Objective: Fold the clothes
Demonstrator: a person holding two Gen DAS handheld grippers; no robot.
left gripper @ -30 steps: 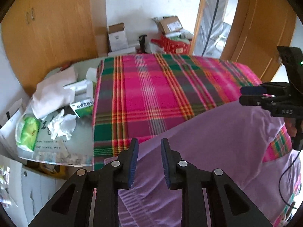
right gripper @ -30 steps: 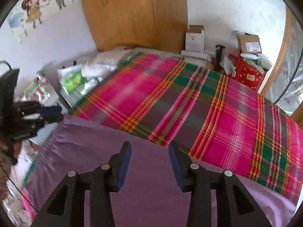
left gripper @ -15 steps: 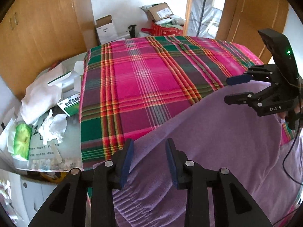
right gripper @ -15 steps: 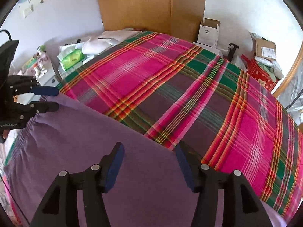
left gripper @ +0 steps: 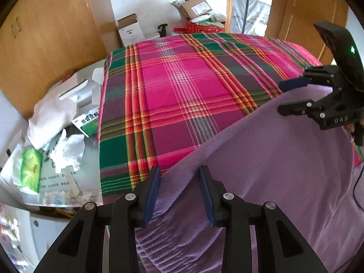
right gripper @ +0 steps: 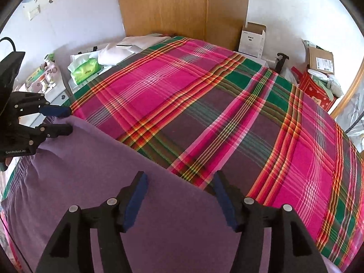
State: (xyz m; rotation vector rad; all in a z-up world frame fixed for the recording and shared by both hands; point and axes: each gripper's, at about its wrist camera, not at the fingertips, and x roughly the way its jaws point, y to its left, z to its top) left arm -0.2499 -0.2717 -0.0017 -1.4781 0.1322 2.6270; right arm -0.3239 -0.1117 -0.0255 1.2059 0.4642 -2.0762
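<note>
We have the purple garment lying flat on the plaid bedspread, filling the lower right of the left wrist view and the lower left of the right wrist view. Left gripper is parted, jaws have just been opening, though the last stretch shows little change; the garment's edge sits between the pads, not pinched. Right gripper is wide apart, jaws just been opening too, cloth under the gap, pads clear of it. Each gripper shows in the other's view: right one at the right edge, left one at the left edge, both at the garment's far edge. Side desk at left carries tissue pack and crumpled paper. Boxes stand by the far wall.
</note>
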